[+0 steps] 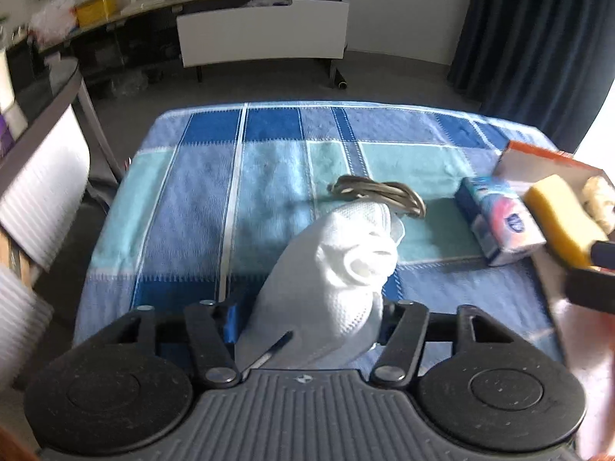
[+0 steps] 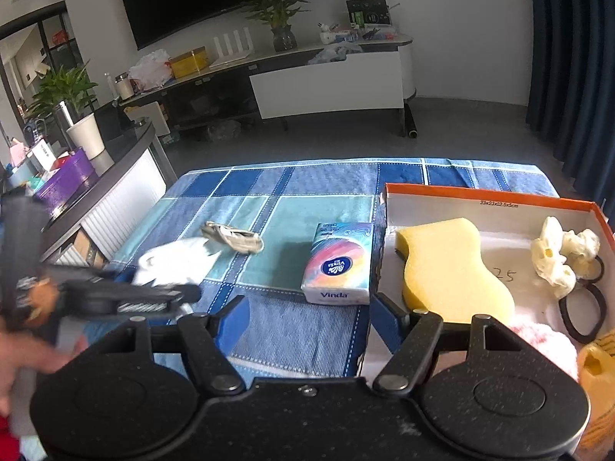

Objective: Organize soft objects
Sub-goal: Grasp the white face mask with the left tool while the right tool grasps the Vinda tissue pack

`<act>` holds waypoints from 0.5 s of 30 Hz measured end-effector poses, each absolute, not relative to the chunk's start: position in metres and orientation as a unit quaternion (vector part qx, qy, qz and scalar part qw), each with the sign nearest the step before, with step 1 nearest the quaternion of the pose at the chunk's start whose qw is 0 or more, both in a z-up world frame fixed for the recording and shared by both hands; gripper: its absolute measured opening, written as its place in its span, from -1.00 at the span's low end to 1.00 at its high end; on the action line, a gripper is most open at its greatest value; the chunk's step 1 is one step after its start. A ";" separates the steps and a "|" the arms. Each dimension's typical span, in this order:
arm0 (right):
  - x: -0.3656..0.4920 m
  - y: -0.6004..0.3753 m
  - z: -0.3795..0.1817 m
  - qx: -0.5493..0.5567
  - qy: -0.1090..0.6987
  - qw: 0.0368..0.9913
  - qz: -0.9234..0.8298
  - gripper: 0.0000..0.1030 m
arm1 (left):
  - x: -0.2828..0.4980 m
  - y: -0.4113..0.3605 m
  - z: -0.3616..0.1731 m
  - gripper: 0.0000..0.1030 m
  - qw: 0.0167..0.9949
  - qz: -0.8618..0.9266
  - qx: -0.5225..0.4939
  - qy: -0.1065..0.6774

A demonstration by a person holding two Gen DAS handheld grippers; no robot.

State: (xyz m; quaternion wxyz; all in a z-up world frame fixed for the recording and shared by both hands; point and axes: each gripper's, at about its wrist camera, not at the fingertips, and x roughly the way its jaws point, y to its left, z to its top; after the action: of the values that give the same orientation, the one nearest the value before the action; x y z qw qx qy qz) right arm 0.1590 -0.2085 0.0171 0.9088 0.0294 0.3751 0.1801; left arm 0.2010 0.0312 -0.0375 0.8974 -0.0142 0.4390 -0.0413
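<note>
A white textured cloth [image 1: 334, 269] rises between the blue pads of my left gripper [image 1: 307, 315], which is shut on it. In the right wrist view that gripper [image 2: 184, 296] lies at the left with the cloth [image 2: 173, 259] at its tip. Just beyond the cloth lies a grey-beige coiled band [image 1: 378, 192] [image 2: 232, 239]. My right gripper [image 2: 307, 319] stands open with nothing between its fingers; a Vinda tissue pack [image 2: 340, 269] lies just ahead of it. On the right, an orange-rimmed box [image 2: 488, 194] holds a yellow sponge [image 2: 449, 269] and a cream scrunchie [image 2: 561, 257].
A blue checked cloth [image 2: 292, 199] covers the table. The box also holds black hair ties [image 2: 584, 315] and a pink fluffy thing [image 2: 538, 342]. A curved counter [image 2: 115, 169] stands close on the left. A person's hand [image 2: 23, 361] holds the left gripper.
</note>
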 end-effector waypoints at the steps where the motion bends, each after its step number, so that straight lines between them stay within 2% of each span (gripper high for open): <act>1: 0.162 -0.208 0.016 0.033 0.376 0.908 0.180 0.60 | 0.195 0.032 -0.035 0.10 0.897 -0.046 -0.024 0.440; 5: 0.176 -0.206 0.011 0.045 0.382 0.906 0.176 0.62 | 0.169 0.036 -0.031 0.04 0.893 -0.055 -0.051 0.443; 15: 0.221 -0.181 -0.011 0.006 0.411 0.901 0.139 0.67 | 0.131 0.044 -0.024 0.04 0.897 -0.016 -0.114 0.426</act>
State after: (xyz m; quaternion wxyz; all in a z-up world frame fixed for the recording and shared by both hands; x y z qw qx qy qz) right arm 0.2211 -0.1812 -0.0106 0.9012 0.0058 0.4106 0.1386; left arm 0.1314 0.0440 -0.0240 0.8974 -0.1141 0.4259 -0.0158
